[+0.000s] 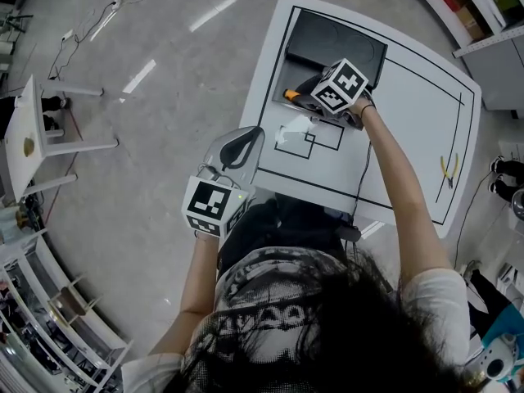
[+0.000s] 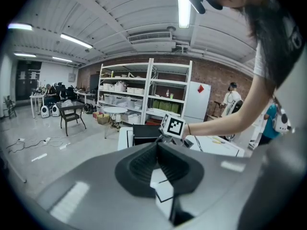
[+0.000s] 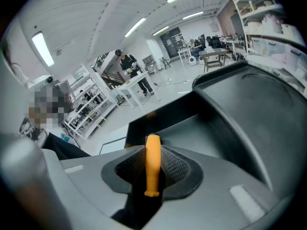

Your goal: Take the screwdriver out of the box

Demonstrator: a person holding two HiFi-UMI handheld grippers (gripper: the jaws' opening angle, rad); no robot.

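Quick one from the remote seat. My right gripper is holding the screwdriver by its orange handle. The ribbed pads are sitting against both sides of it, so I'm reading that as an actual pinch and not just a hover. I'm gripping the handle because it's the fat, easy part to get hold of, and it runs straight along the jaws, so it shouldn't be twisting on me when I pull.

The screwdriver isn't out yet, though. From the head view, the orange bit is showing right at the near left edge of the black box, with the gripper reaching down into it at a slant. The shaft is hidden under the gripper, so I can't tell if it's snagging on anything inside. The box itself is sitting in the far left corner of the white table with its lid standing open behind it, which is why I'm coming in from the near side.

My left gripper is just hanging off the near left edge of the table, close to the body. Its jaws are a bit apart with nothing between them, and I can see the table's black outline through the gap. I'm parking it there on purpose, since this is a one-hand job and it's out of the right arm's way.

I'm guessing the next bit is lifting up and back toward me. The main risk I'm seeing is the tip catching on the box wall.
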